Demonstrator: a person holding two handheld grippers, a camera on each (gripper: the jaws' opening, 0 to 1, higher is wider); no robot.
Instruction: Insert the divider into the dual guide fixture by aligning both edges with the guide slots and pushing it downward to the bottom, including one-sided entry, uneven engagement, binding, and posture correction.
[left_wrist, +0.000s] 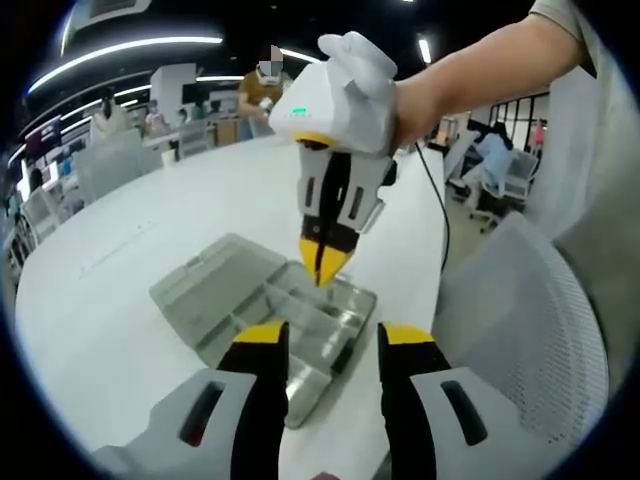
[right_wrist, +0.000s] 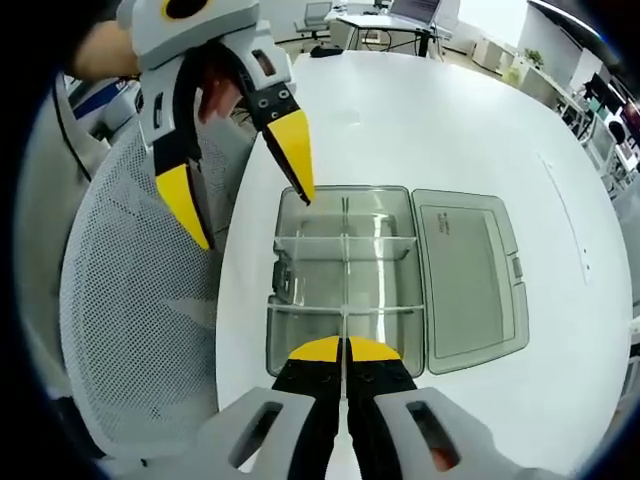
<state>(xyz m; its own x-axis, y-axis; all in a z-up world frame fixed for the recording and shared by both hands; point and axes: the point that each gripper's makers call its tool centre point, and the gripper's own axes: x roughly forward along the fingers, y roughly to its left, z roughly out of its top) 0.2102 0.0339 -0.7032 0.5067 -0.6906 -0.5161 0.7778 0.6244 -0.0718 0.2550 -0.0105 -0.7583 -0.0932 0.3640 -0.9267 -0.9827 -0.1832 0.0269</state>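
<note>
A clear plastic compartment box (right_wrist: 385, 275) lies on the white table (right_wrist: 420, 110), its lid (right_wrist: 465, 275) folded open flat beside it. My right gripper (right_wrist: 345, 348) is shut on a thin clear divider (right_wrist: 343, 325), seen edge-on and lined up with the box's centre line between the cross walls. In the left gripper view the right gripper (left_wrist: 325, 265) points down, its tips just above the box (left_wrist: 250, 300). My left gripper (left_wrist: 333, 335) is open and holds nothing, near the box's near edge. From the right gripper view, the left gripper (right_wrist: 256, 222) hangs beside the box's far-left corner.
A grey mesh chair (left_wrist: 520, 320) stands against the table edge next to the box, and the same chair (right_wrist: 140, 300) shows on the left of the right gripper view. Desks, chairs and people stand far back in the room. A black cable (left_wrist: 440, 210) runs down from the right gripper.
</note>
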